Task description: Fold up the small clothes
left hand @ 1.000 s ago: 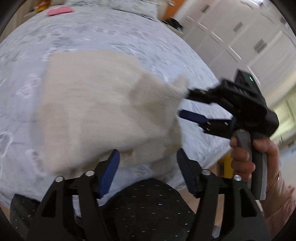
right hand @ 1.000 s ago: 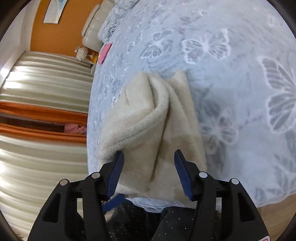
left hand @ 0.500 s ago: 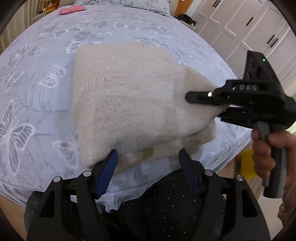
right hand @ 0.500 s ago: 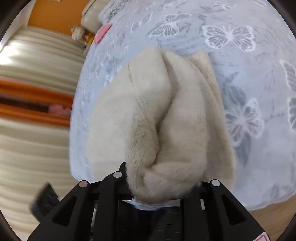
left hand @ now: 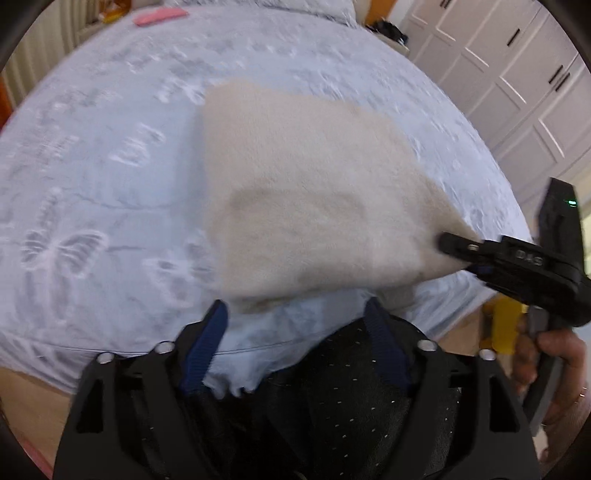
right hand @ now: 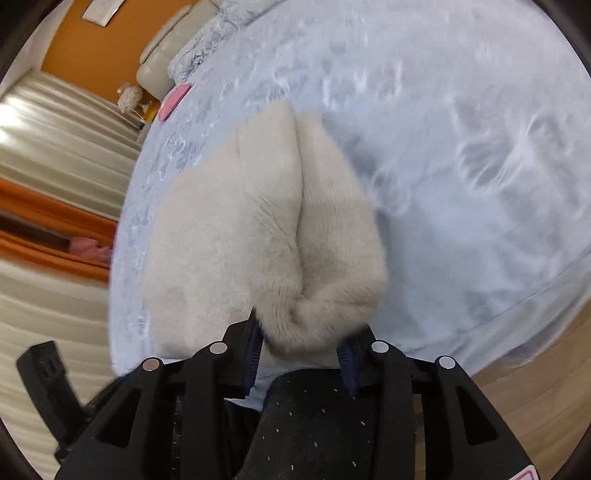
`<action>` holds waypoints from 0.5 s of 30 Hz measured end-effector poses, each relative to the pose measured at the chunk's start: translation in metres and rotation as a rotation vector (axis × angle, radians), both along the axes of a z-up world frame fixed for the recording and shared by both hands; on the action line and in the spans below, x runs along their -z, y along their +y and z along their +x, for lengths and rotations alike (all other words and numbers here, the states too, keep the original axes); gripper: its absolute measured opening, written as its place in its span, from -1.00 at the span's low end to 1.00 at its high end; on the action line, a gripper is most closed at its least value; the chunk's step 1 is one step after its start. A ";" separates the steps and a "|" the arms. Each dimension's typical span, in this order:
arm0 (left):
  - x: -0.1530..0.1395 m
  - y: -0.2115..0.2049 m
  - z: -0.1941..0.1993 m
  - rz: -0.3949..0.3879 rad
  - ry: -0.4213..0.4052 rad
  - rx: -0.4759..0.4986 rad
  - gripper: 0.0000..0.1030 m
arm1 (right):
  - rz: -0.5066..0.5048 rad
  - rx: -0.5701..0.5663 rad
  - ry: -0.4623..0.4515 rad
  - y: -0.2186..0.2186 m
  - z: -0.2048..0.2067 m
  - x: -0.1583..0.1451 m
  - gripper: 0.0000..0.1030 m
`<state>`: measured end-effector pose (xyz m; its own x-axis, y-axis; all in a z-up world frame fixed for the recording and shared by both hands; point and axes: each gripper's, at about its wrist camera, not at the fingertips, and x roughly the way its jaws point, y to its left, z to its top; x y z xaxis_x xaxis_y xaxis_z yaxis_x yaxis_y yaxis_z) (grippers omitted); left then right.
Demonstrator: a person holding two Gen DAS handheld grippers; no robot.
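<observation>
My right tool point(right hand: 301, 345) has just eased slightly yet pinches the folded cream sweater's point(right hand: 266, 229) bunched corner, while my left tool point(left hand: 295, 325) has spread wide and empty, leaving the fold on the bed point(left hand: 110, 166).

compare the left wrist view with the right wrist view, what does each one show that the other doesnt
Only the left wrist view shows the white cupboards, the hand holding the right gripper from the side, and the open left gripper with nothing between its fingers.

Only the right wrist view shows the orange wall, the pale curtains, and the right gripper closed around a bunched corner of the garment; its jaws have just been opening a little.

Both show the cream garment on the butterfly bedspread and a pink item at the bed's far edge.
</observation>
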<state>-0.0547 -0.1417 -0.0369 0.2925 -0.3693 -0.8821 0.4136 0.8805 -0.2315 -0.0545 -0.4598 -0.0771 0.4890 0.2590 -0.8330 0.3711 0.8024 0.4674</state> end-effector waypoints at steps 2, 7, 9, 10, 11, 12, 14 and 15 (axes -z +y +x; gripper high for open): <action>-0.011 0.003 -0.002 0.021 -0.032 -0.004 0.51 | -0.077 -0.017 -0.009 0.008 0.000 -0.014 -0.30; -0.024 0.008 0.000 0.069 -0.071 -0.042 0.51 | -0.200 -0.008 -0.001 0.014 0.006 -0.035 -0.30; -0.025 0.010 0.002 0.076 -0.067 -0.062 0.51 | -0.192 0.003 0.020 0.014 0.005 -0.034 -0.30; -0.025 0.011 0.003 0.084 -0.068 -0.068 0.51 | -0.182 0.011 0.031 0.013 0.004 -0.032 -0.30; -0.026 0.013 0.005 0.091 -0.074 -0.073 0.51 | -0.168 0.024 0.041 0.012 0.001 -0.029 -0.27; -0.027 0.013 0.006 0.096 -0.080 -0.073 0.51 | -0.154 0.041 0.055 0.010 0.000 -0.028 -0.25; -0.027 0.014 0.007 0.106 -0.087 -0.073 0.51 | -0.169 0.087 0.073 0.001 -0.009 -0.028 -0.21; -0.026 0.015 0.008 0.109 -0.087 -0.074 0.51 | -0.179 0.106 0.067 -0.004 -0.013 -0.033 -0.21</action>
<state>-0.0471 -0.1268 -0.0107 0.3926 -0.2472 -0.8858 0.3606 0.9274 -0.0990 -0.0673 -0.4640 -0.0444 0.4479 0.0539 -0.8924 0.4832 0.8252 0.2924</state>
